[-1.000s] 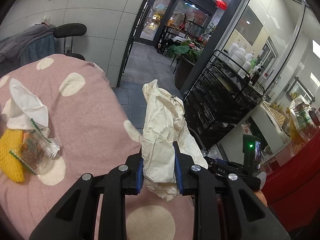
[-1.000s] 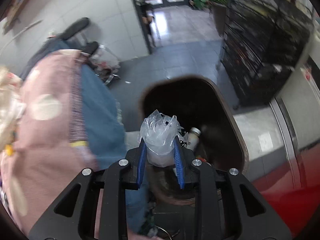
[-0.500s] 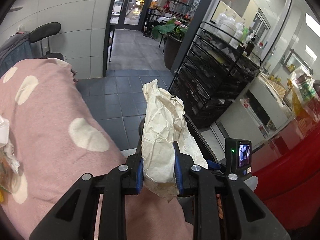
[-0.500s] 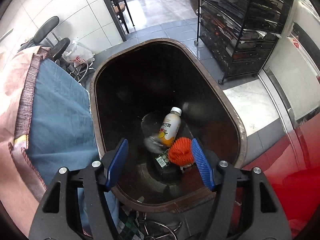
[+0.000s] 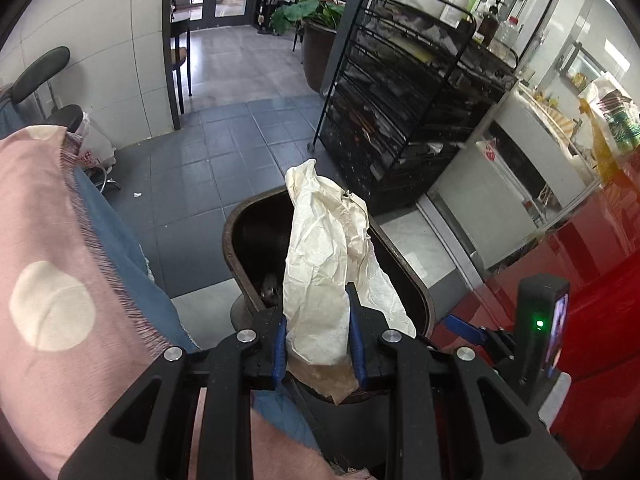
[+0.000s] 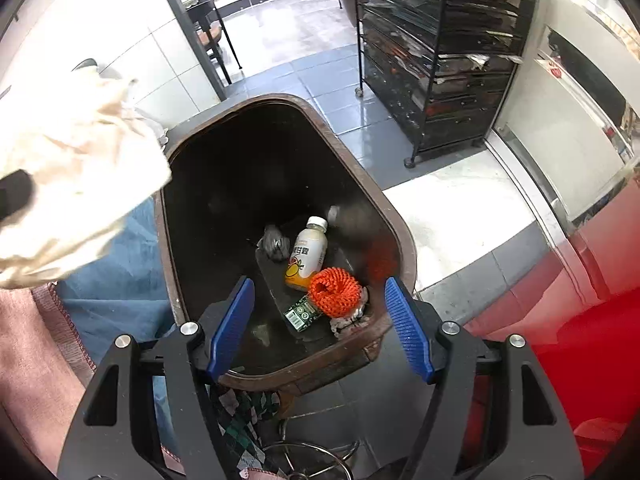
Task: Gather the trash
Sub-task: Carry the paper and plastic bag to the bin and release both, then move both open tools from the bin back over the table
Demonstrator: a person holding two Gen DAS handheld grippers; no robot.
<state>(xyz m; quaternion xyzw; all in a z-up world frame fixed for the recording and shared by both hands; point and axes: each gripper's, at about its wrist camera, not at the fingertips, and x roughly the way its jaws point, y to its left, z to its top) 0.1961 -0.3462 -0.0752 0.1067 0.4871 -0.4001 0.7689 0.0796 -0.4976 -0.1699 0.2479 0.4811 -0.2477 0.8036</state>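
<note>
My left gripper (image 5: 318, 340) is shut on a crumpled cream paper bag (image 5: 324, 272) and holds it above the near rim of a brown trash bin (image 5: 236, 264). The bag also shows at the left of the right wrist view (image 6: 76, 184). My right gripper (image 6: 320, 328) is open and empty above the bin (image 6: 400, 232). Inside the bin lie a small drink bottle (image 6: 308, 252), an orange foam net (image 6: 334, 292), a crumpled clear plastic bag (image 6: 274, 242) and a green wrapper (image 6: 302, 314).
A pink dotted cloth (image 5: 52, 280) over a blue one (image 5: 124, 256) covers the table at the left. A black wire rack (image 5: 400, 112) stands behind the bin. A red surface (image 5: 592, 280) is at the right. Grey tiled floor (image 5: 224, 128) lies beyond.
My right gripper opened and dropped the clear plastic bag into the bin. My left gripper carried the paper bag from over the table to above the bin.
</note>
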